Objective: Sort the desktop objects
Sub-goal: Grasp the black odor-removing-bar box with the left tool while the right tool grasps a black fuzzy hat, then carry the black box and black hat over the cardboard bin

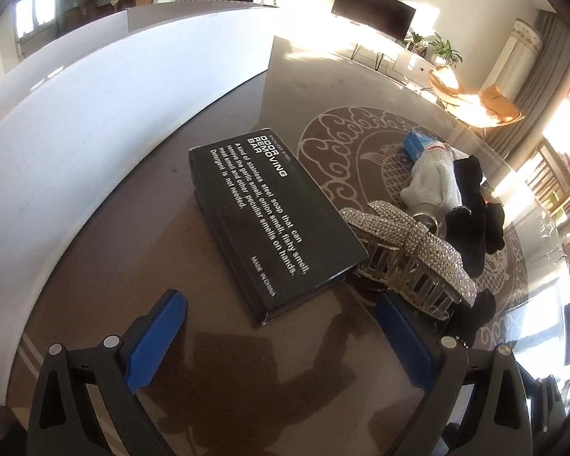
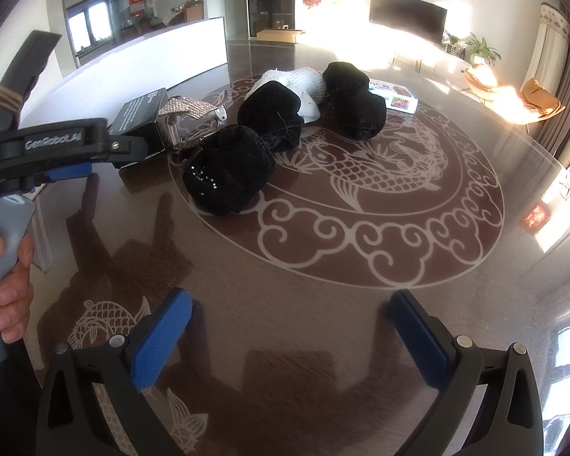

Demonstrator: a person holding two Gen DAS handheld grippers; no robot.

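A black box point(image 1: 254, 216) printed "odor removing bar" lies on the brown table just ahead of my open, empty left gripper point(image 1: 281, 338). A rhinestone hair claw point(image 1: 410, 250) leans against the box's right side. Behind it lie a white glove point(image 1: 433, 178), black socks point(image 1: 475, 220) and a small blue box point(image 1: 418, 142). In the right wrist view my right gripper point(image 2: 288, 338) is open and empty above the table, well short of three black sock bundles point(image 2: 228, 171), the glove point(image 2: 307, 79), the claw point(image 2: 190, 110), the black box point(image 2: 140, 114) and the blue box point(image 2: 395, 95). The left gripper point(image 2: 76, 159) shows at the left.
A white board point(image 1: 95, 121) stands upright along the table's far left side. The table point(image 2: 323, 266) has a glossy top with a fish and cloud pattern. Its right edge curves round at the right of the right wrist view. A living room lies beyond.
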